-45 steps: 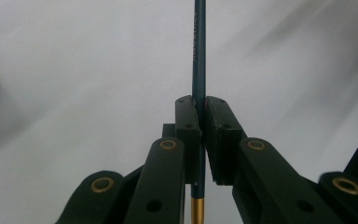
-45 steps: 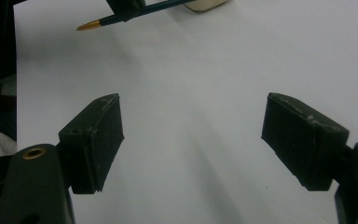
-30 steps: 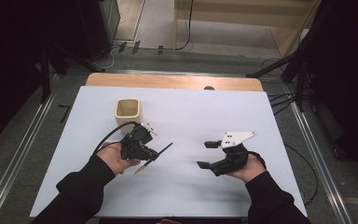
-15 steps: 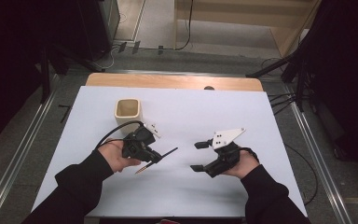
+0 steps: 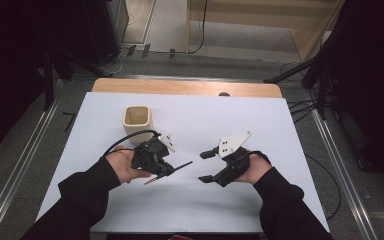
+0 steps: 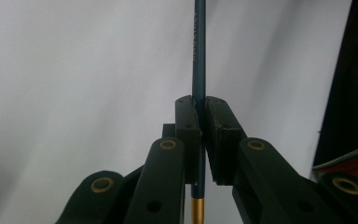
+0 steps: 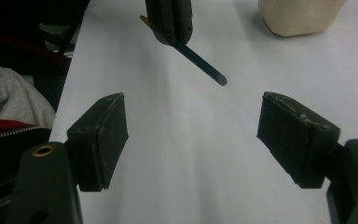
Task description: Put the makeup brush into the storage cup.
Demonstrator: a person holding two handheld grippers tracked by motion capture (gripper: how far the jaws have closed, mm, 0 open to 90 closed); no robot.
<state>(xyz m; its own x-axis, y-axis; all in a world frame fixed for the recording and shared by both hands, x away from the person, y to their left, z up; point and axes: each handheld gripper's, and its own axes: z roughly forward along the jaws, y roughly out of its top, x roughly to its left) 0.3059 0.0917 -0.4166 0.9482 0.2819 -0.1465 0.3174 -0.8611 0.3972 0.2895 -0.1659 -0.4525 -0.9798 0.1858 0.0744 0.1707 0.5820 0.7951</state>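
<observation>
My left gripper (image 5: 166, 170) is shut on a dark teal pencil (image 5: 181, 166) with a gold ferrule, held just above the white table (image 5: 280, 130). In the left gripper view the pencil (image 6: 199, 56) runs straight up between the closed pads of my left gripper (image 6: 202, 105). My right gripper (image 5: 203, 167) faces it from the right, open. Its jaws have just been closing slightly, with nothing between them. Seen from my right gripper (image 7: 193, 126), the pencil (image 7: 204, 67) sticks out of the left gripper (image 7: 170, 21), and its tip ends short of the pads.
A cream square cup (image 5: 137, 122) stands upright behind the left hand, also visible as the cup (image 7: 298, 16) in the right gripper view. A wooden strip (image 5: 185, 88) borders the table's far edge. Grey and red cloth (image 7: 9, 112) lies at the table's near edge.
The right hand and its open gripper have moved left, closer to the pencil's tip. The left gripper has kept its hold and barely shifted.
</observation>
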